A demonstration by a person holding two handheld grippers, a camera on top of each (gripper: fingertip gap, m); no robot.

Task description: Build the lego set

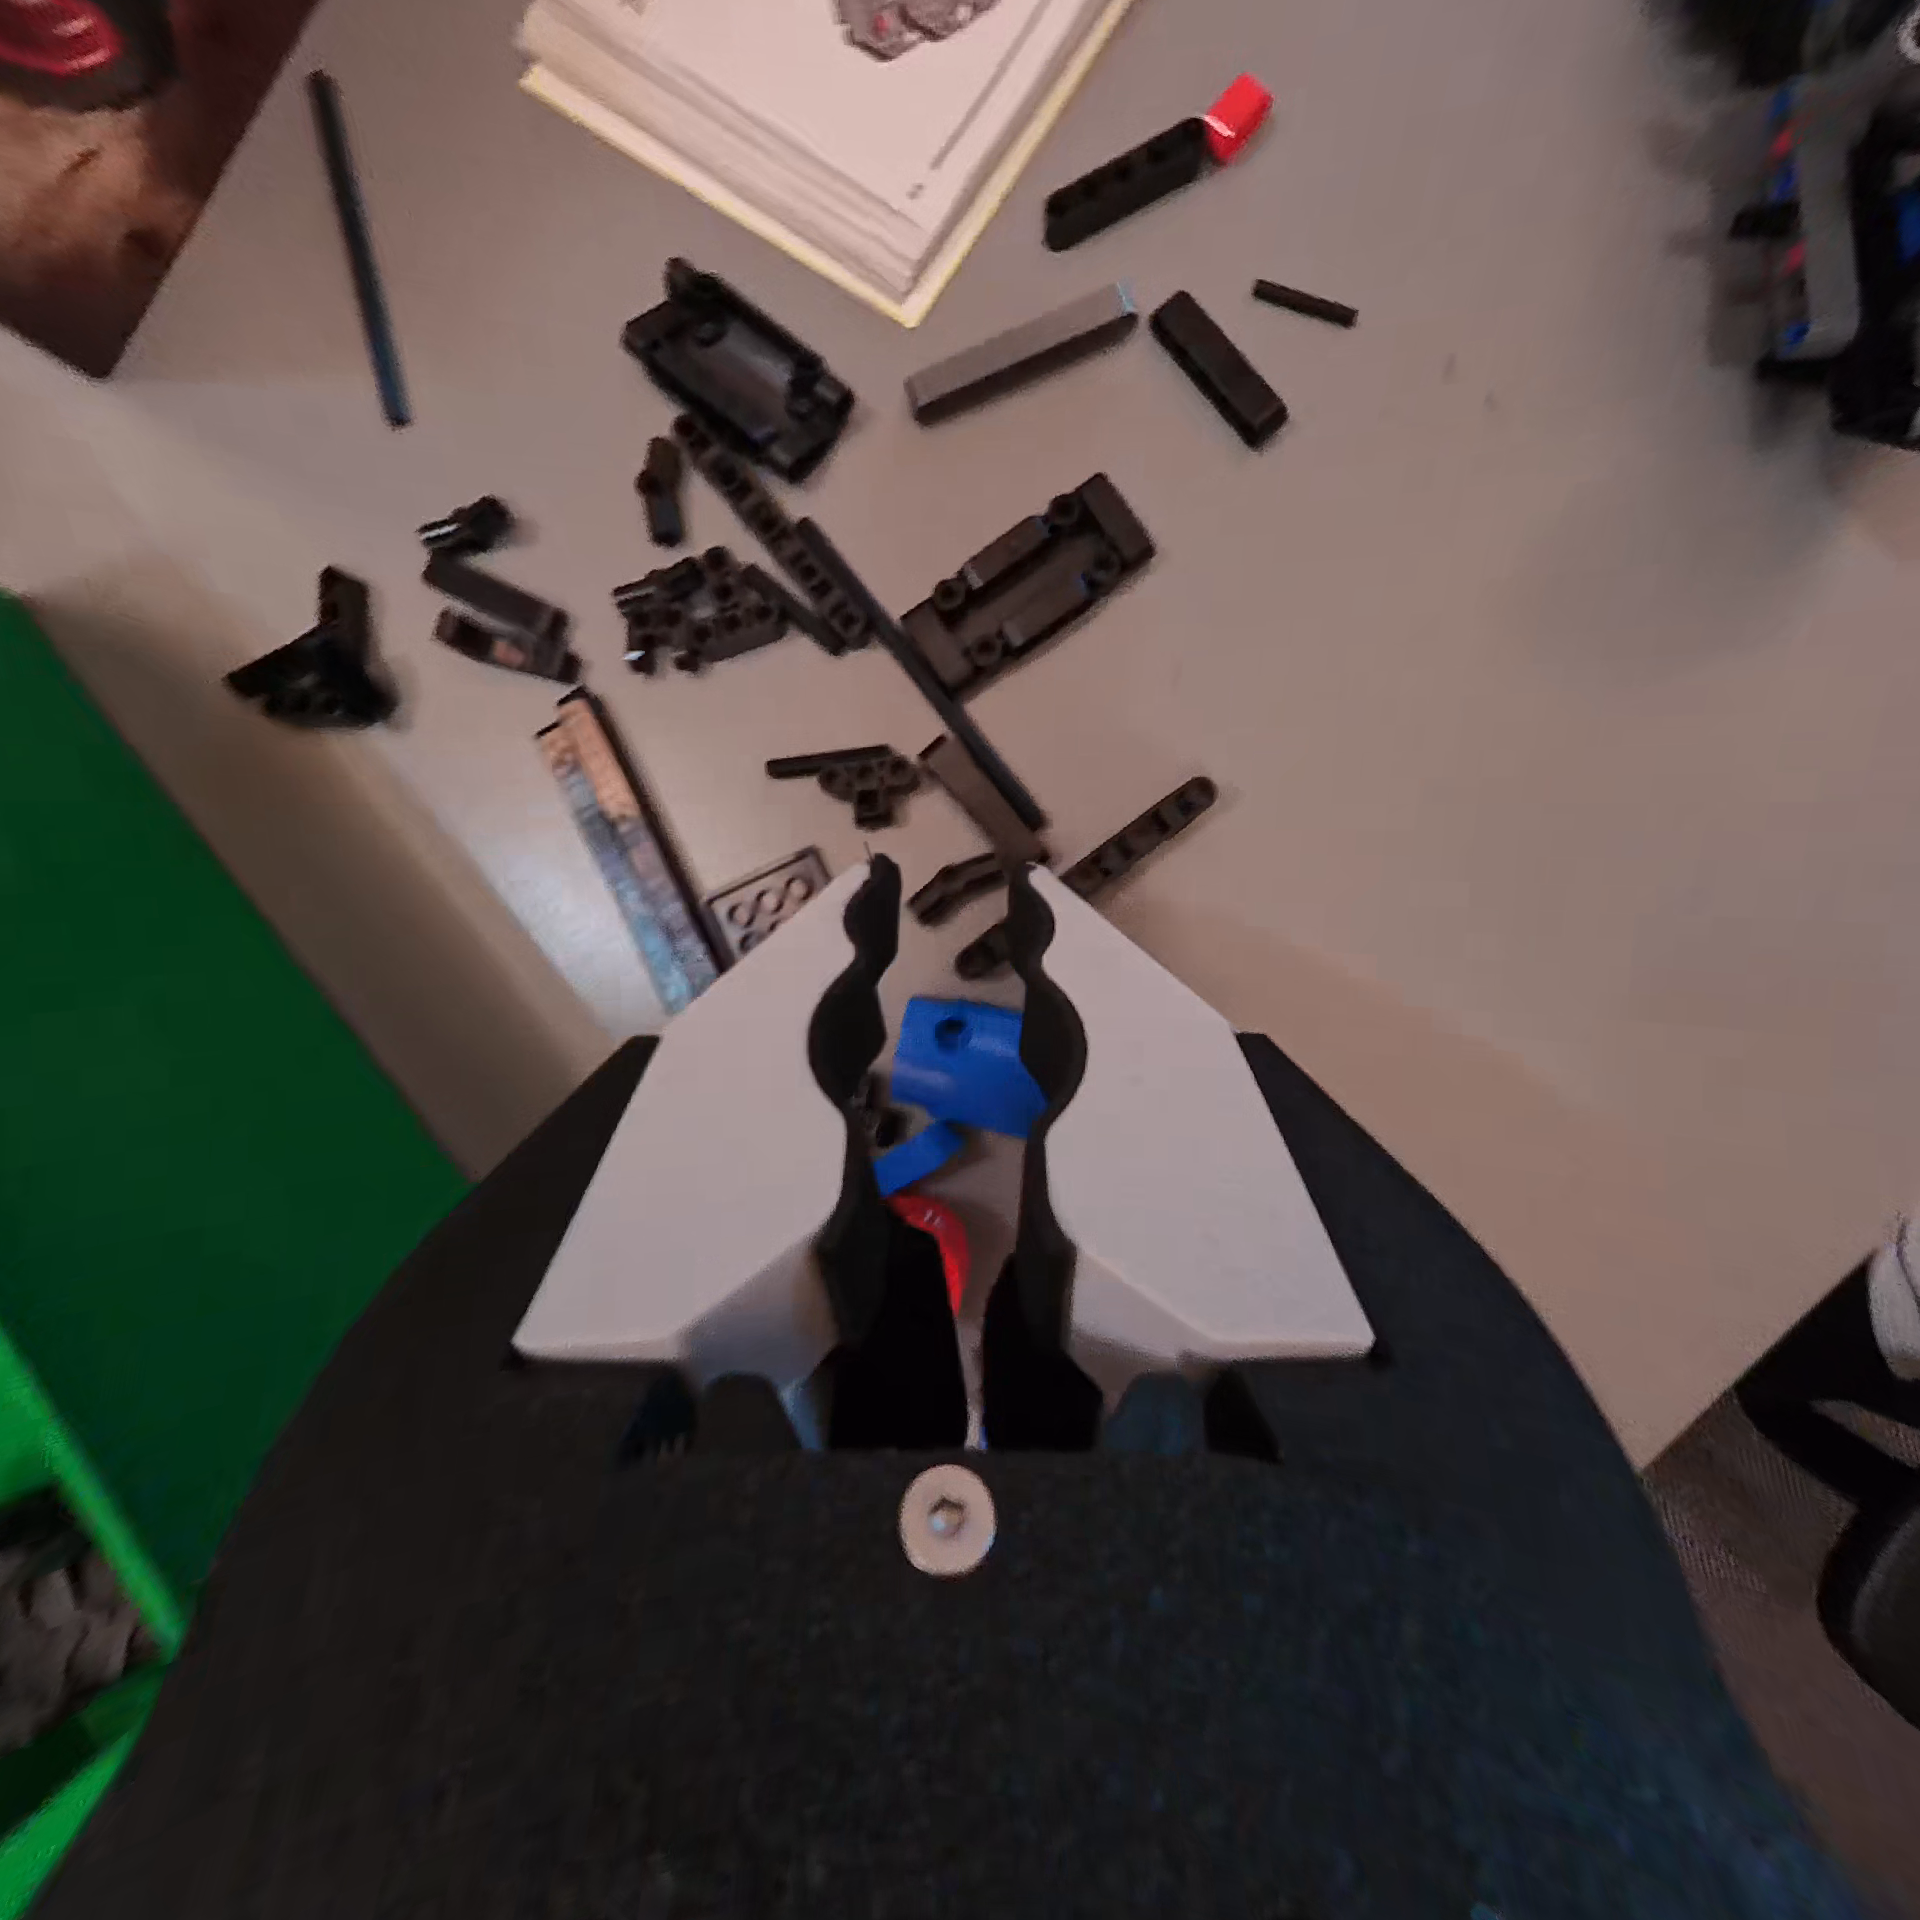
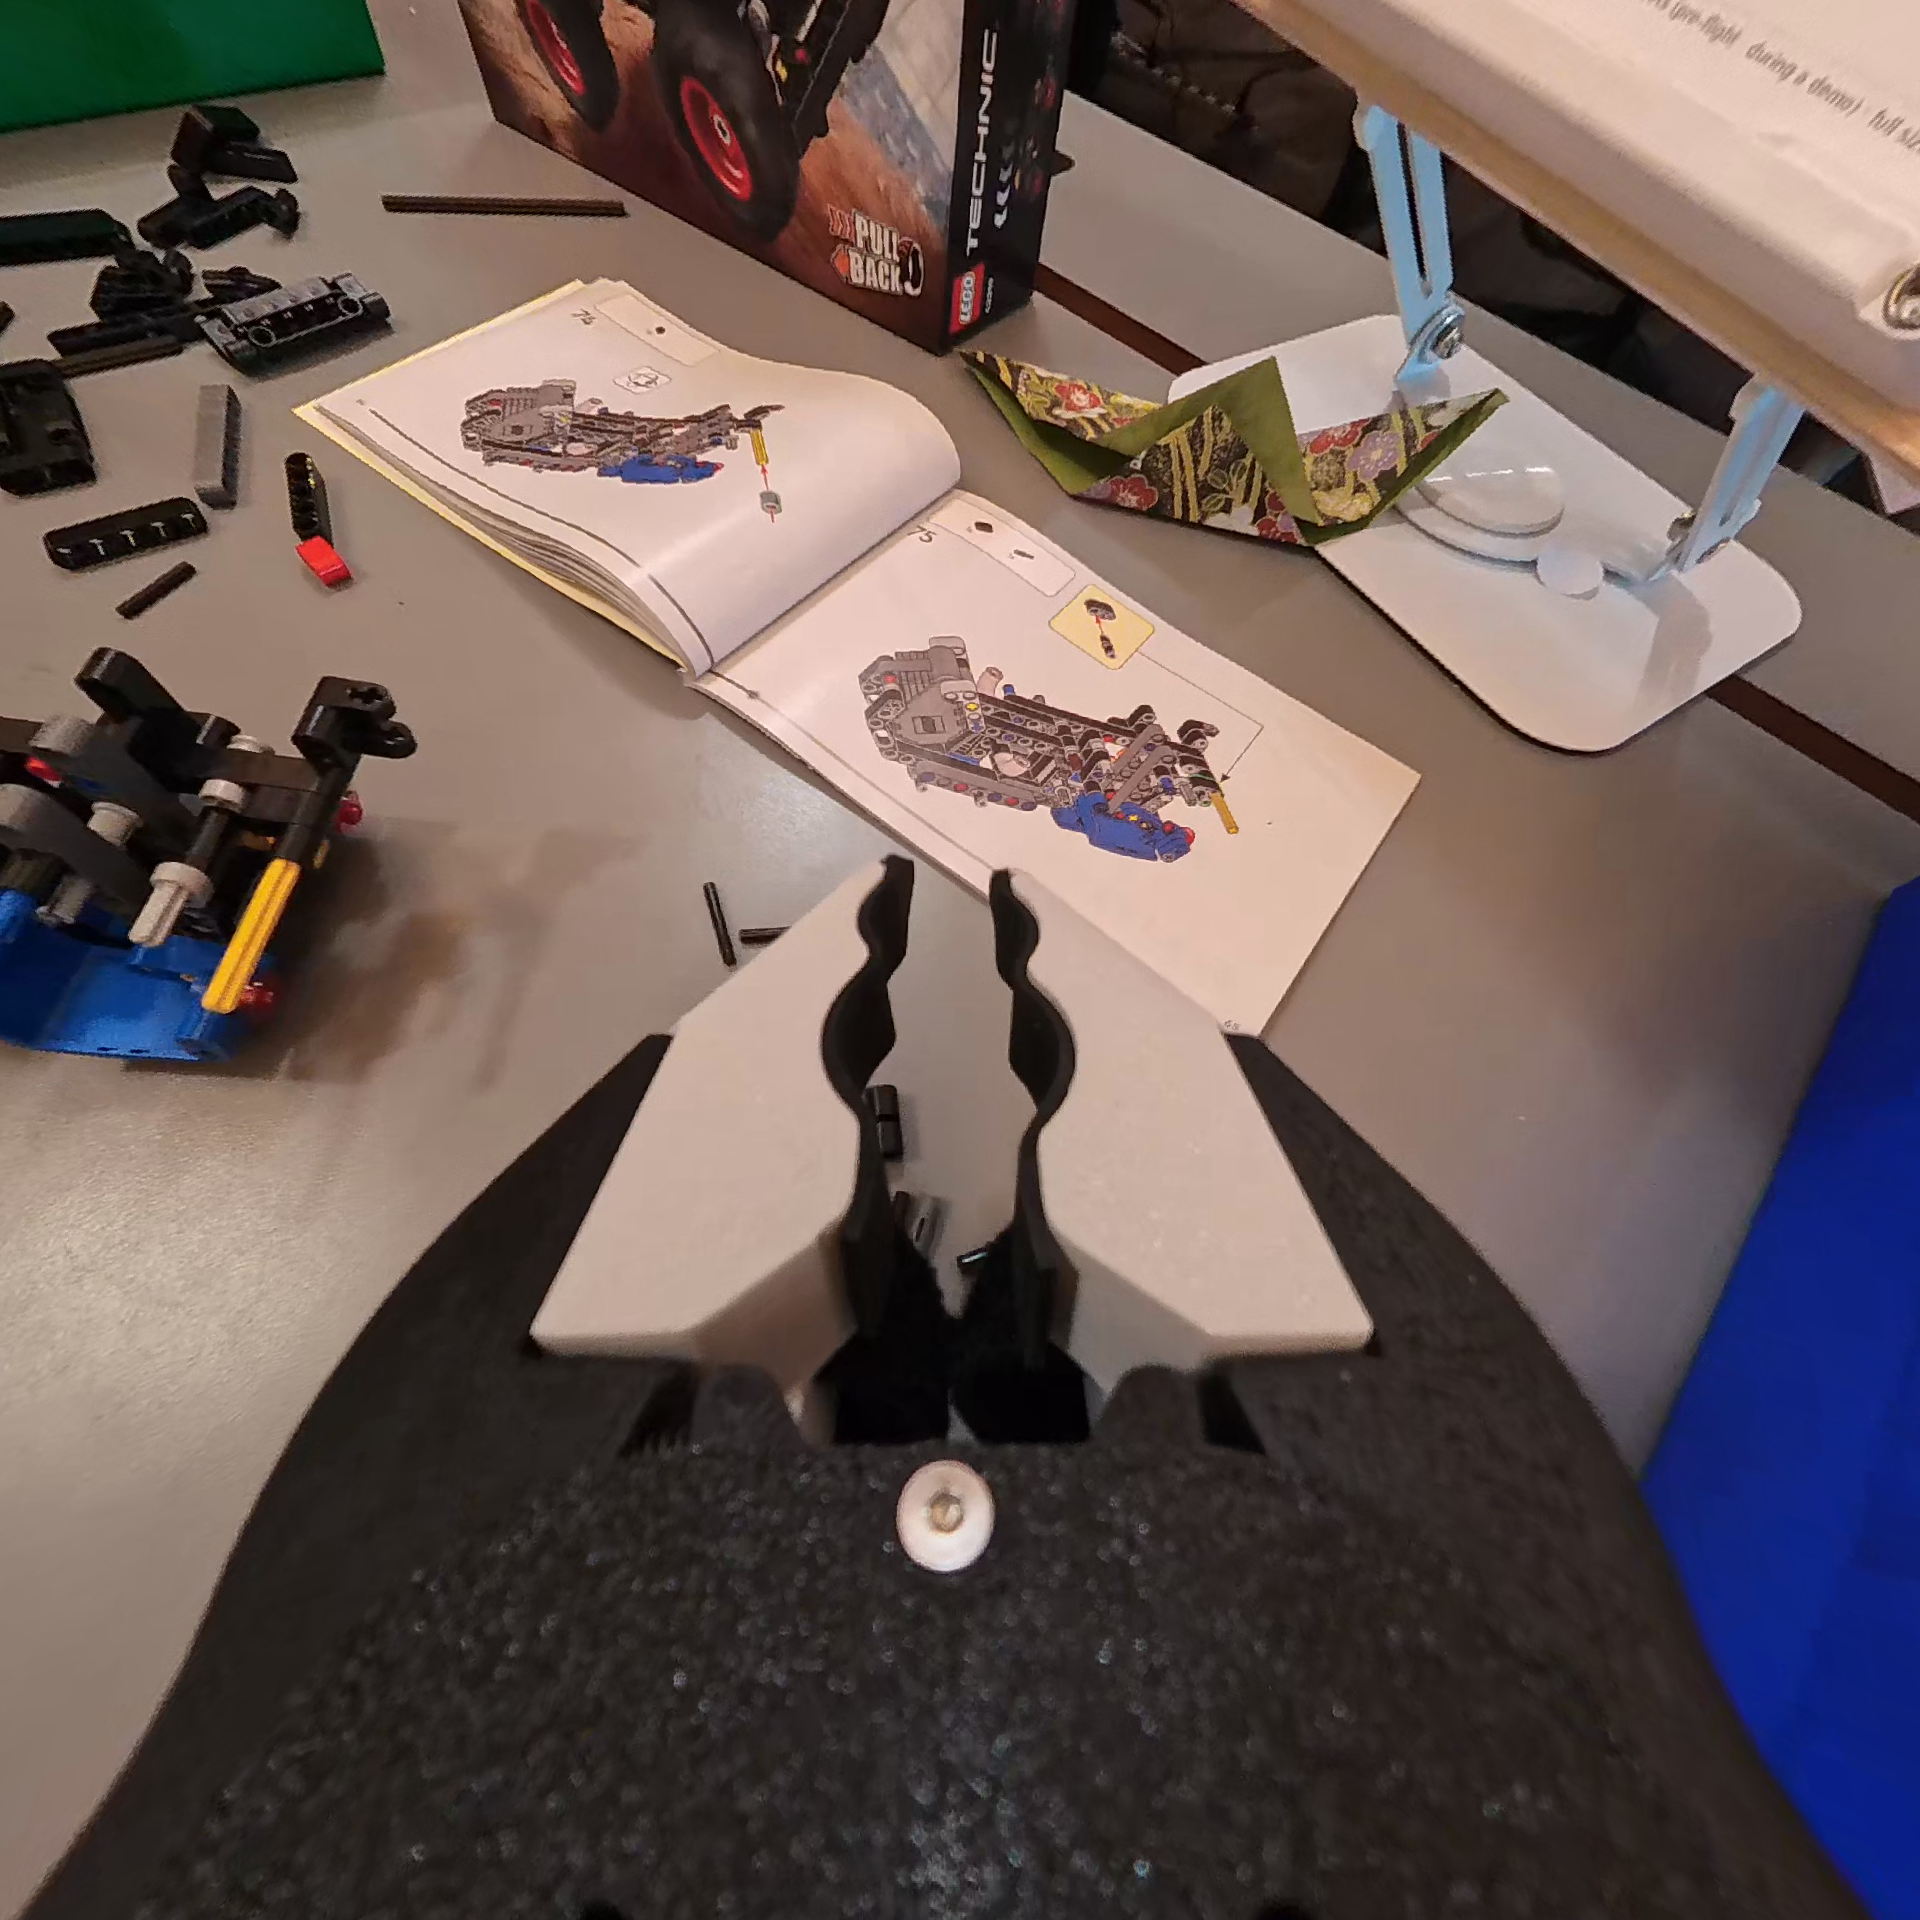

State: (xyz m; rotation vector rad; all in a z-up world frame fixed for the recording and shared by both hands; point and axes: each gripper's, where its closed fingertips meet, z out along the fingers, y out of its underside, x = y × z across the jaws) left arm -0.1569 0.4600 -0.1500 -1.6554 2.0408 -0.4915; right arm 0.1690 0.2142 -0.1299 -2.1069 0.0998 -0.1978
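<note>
Both grippers, left [image 1: 954, 883] and right [image 2: 951, 883], are held parted and empty above the table [image 2: 582, 1039], loose pieces [image 1: 727, 603] scattered.

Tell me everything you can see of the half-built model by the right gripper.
The half-built model rests on the grey table, left of the open instruction booklet. It looks plastic: blue base, black beams and connectors above, grey pins, small red pins, and a yellow axle slanting down its near corner. It's cut off by the frame's left edge. Neither gripper touches it.
</note>
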